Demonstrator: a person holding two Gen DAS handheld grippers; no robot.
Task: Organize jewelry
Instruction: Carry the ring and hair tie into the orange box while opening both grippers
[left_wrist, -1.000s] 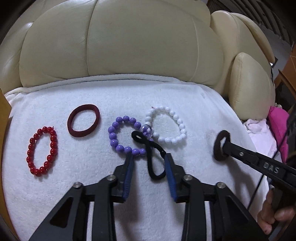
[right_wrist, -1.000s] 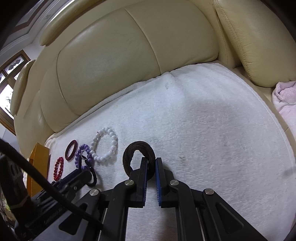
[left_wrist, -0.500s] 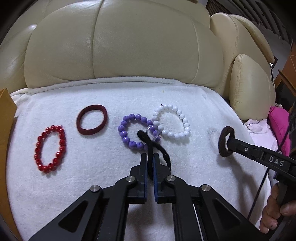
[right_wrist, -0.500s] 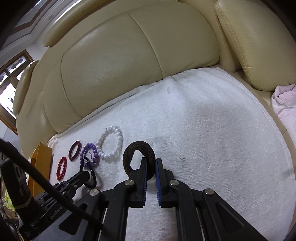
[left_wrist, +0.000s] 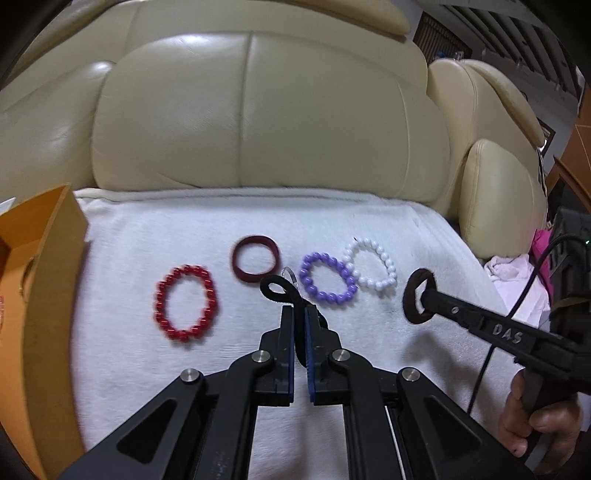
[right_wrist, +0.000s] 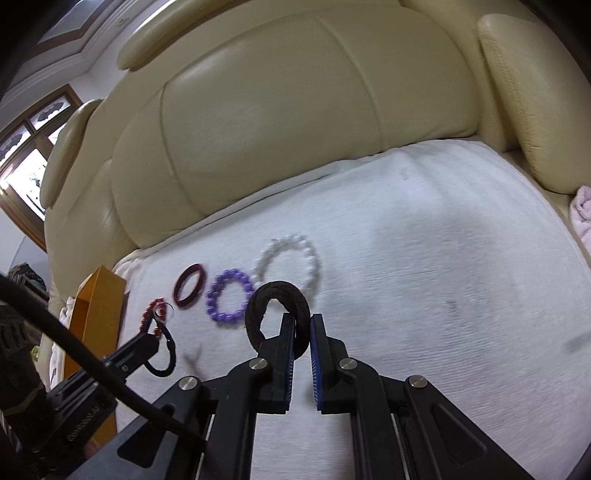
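My left gripper (left_wrist: 300, 309) is shut on a thin black hair tie (left_wrist: 275, 290) with a small clear ring, lifted off the white towel (left_wrist: 129, 362). On the towel lie a red bead bracelet (left_wrist: 184, 301), a maroon band (left_wrist: 255, 259), a purple bead bracelet (left_wrist: 328, 282) and a white bead bracelet (left_wrist: 373, 267). My right gripper (right_wrist: 303, 319) is shut on a thick dark brown hair band (right_wrist: 277, 314), held above the towel to the right of the white bracelet. The left gripper (right_wrist: 157, 338) with its black tie (right_wrist: 162, 354) shows at lower left in the right wrist view.
An orange cardboard box (left_wrist: 33, 280) stands open at the towel's left edge. Cream leather sofa cushions (left_wrist: 251, 122) rise behind the towel. Pink and white cloths (left_wrist: 517, 266) lie past the right edge. A hand (left_wrist: 532, 428) grips the right gripper's handle.
My left gripper closed on the black hair tie, pulled it off the purple bracelet and carried it up and left. The right gripper moved left with the brown band.
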